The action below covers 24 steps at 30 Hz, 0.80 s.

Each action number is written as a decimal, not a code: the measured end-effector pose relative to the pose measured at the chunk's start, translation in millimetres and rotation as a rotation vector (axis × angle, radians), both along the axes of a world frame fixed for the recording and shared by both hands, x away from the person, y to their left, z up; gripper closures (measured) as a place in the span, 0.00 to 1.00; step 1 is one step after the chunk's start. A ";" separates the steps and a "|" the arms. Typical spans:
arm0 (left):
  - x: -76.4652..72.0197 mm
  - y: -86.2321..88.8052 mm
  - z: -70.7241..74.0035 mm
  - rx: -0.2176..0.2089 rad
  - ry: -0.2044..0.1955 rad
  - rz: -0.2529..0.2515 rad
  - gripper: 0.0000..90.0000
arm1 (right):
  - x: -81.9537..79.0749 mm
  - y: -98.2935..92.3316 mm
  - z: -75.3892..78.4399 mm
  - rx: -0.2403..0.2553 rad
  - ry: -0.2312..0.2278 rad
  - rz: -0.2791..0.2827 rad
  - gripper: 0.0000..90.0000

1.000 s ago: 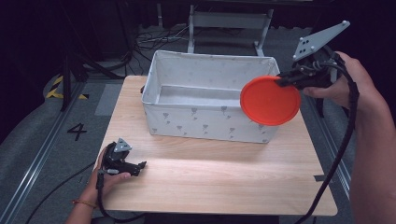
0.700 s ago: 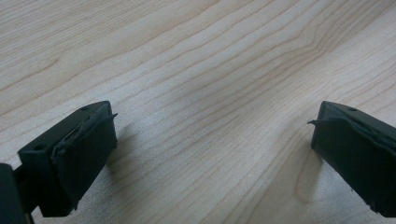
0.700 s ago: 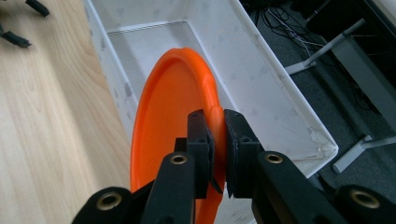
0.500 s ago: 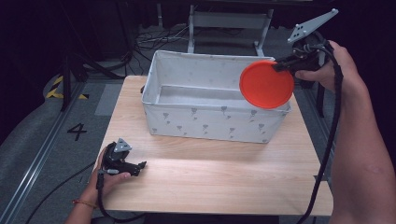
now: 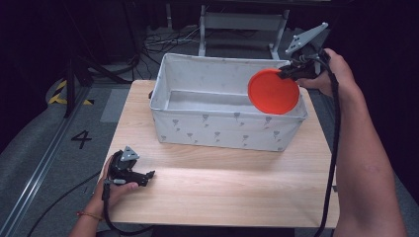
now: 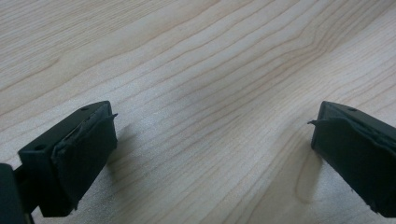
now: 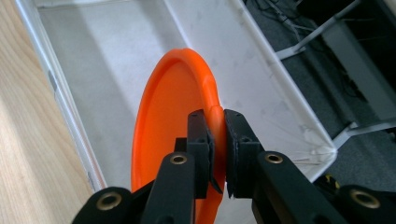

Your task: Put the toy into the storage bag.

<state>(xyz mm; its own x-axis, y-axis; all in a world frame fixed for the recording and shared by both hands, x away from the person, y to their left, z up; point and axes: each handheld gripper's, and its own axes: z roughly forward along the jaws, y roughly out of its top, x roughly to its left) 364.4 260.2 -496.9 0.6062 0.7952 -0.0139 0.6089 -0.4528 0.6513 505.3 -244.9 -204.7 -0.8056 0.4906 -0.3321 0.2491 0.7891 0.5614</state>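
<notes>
Over the bin [image 5: 227, 129], plate [image 5: 273, 92] rim pinched, hidden

Black grippers with brass-ringed screws, grey triangular plates, black cables; thin bracelet [image 5: 89, 216] on left wrist.

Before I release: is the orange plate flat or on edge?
On edge: the right gripper pinches the orange plate by its rim, above the bin.

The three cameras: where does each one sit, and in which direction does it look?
High view: above the person's side, looking forward and down on the table; both forearms, left gripper, right gripper.
Left gripper view: on the left gripper, close to bare wood; open jaws.
Right gripper view: on the right gripper, looking into the white box; jaws shut on the orange plate.
Shared: plate and box, in the high and right gripper views.
</notes>
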 end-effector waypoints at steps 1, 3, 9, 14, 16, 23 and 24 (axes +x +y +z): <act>0.0 0.0 0.0 0.000 0.000 0.000 0.01 | 1.3 1.3 -4.4 -0.010 0.006 0.006 0.91; 0.0 0.0 0.0 0.000 0.000 0.000 0.01 | 3.1 2.4 -11.6 -0.013 0.021 0.018 0.91; 0.0 0.0 0.0 0.000 0.000 0.000 0.01 | 5.5 8.7 -37.6 -0.018 0.051 0.054 0.91; 0.0 0.0 0.0 0.000 0.000 0.000 0.01 | 7.1 16.4 -65.0 -0.063 0.114 0.103 0.91; 0.0 0.0 0.0 0.000 0.000 0.000 0.01 | 6.9 17.7 -71.0 -0.086 0.130 0.116 0.91; 0.0 0.0 0.0 -0.001 0.000 0.000 0.01 | 7.1 23.4 -90.3 -0.158 0.210 0.148 0.91; 0.0 0.0 0.0 0.000 0.000 0.000 0.01 | 6.7 24.7 -92.3 -0.175 0.220 0.156 0.91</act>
